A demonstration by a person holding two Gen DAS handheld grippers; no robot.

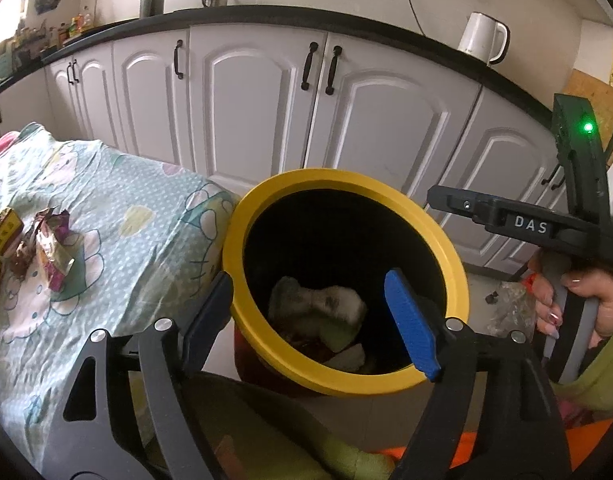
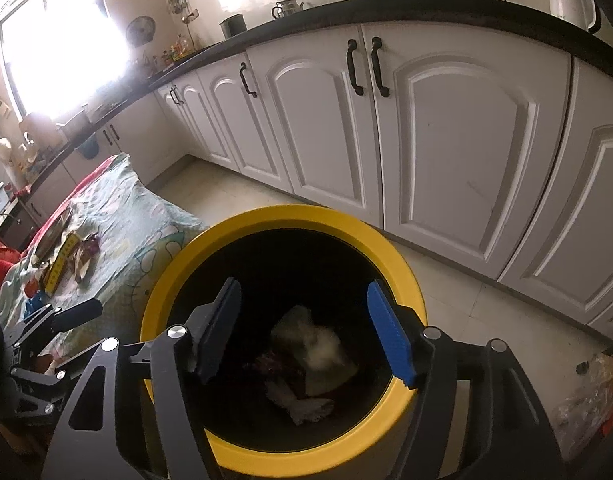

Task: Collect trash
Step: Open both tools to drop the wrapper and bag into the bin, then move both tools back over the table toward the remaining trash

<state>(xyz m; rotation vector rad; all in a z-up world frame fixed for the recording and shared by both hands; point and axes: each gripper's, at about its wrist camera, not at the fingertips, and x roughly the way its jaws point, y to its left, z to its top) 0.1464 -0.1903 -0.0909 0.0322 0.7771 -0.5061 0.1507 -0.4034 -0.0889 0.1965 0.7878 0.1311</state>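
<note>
A bin with a yellow rim stands on the floor beside the table. My left gripper hangs open over its mouth, nothing between the blue pads. My right gripper is open above the same bin, also with nothing held. Inside the dark bin lie crumpled pale papers and a pale piece that looks blurred. Crumpled wrappers and a yellow box lie on the table's patterned cloth. A hand holds the right gripper's handle at the right.
White cabinets under a black counter run behind the bin. A white kettle stands on the counter. A clear plastic bag lies on the tiled floor to the right of the bin.
</note>
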